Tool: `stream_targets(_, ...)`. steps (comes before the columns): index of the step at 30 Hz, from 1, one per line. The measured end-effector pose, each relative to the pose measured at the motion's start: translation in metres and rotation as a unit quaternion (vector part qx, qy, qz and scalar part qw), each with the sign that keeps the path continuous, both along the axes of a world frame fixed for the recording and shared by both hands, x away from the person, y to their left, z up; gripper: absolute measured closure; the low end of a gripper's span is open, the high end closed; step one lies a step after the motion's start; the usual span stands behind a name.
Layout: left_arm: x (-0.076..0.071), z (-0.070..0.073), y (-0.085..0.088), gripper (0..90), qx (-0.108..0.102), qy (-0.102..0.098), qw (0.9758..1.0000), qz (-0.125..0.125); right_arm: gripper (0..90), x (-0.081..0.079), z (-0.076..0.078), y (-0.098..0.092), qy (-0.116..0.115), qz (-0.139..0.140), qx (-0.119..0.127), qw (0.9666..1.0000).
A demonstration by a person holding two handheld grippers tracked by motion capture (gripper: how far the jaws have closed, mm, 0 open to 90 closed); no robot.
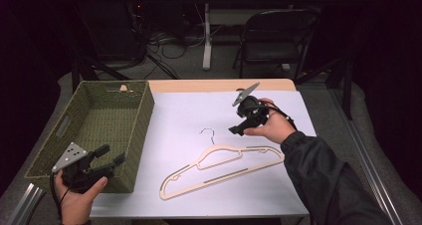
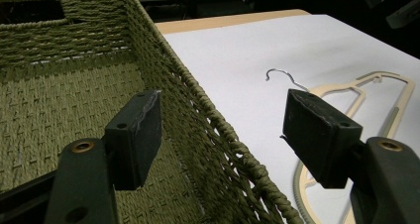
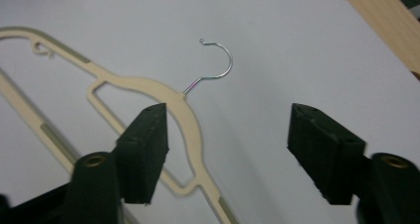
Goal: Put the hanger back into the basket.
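on the left of the table [image 1: 298, 98] sits a green woven basket [image 1: 141, 116]. it is open on top. its near right corner is right by the left gripper [image 1: 113, 155].

the left gripper is held in a hand at the near left edge of the table. its two black jaws are wide apart, with nothing in them. in the left gripper view the basket's right wall runs up between the two jaws, but the pads do not touch it.

next comes the white sheet [image 1: 189, 110] that covers most of the table top. on it lies a flat, cream-colored hanger [image 1: 219, 169]. it lies flat on the sheet, just right of the basket and apart from it. its long side runs slantwise, from the near left up to the far right. its thin metal hook [image 1: 208, 134] sticks out toward the far side of the table, and the hook's tip curls over to the left.

further right is the right gripper [image 1: 237, 131], held in a hand above the sheet, near the far right end of the hanger. it points down and left, toward the hook. its jaws are wide apart too, with nothing gripped. in the right gripper view the hanger's neck and hook show between the jaws, lower down on the sheet.
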State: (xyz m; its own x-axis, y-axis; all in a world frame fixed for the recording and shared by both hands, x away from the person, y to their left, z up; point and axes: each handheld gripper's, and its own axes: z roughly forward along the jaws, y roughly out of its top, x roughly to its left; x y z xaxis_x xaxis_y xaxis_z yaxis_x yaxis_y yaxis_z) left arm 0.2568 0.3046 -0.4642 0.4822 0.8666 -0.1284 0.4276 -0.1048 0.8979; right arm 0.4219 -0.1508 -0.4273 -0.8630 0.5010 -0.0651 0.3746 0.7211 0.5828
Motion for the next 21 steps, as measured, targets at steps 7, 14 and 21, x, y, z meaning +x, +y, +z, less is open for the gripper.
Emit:
stream_targets(7,0.000,-0.001,0.000,31.4,0.001,0.002,1.0000,-0.002,34.9,-0.003,-0.010,0.013,0.018,0.024,-0.032,0.9990)
stream_targets(14,0.001,-0.001,-0.001,31.4,0.000,0.003,1.0000,-0.002,38.4,-0.006,-0.024,0.031,0.026,0.054,-0.064,0.9961)
stream_targets(21,0.001,-0.002,-0.002,31.4,0.001,0.004,1.0000,-0.002,43.1,-0.007,-0.029,0.041,0.029,0.077,-0.073,0.9939)
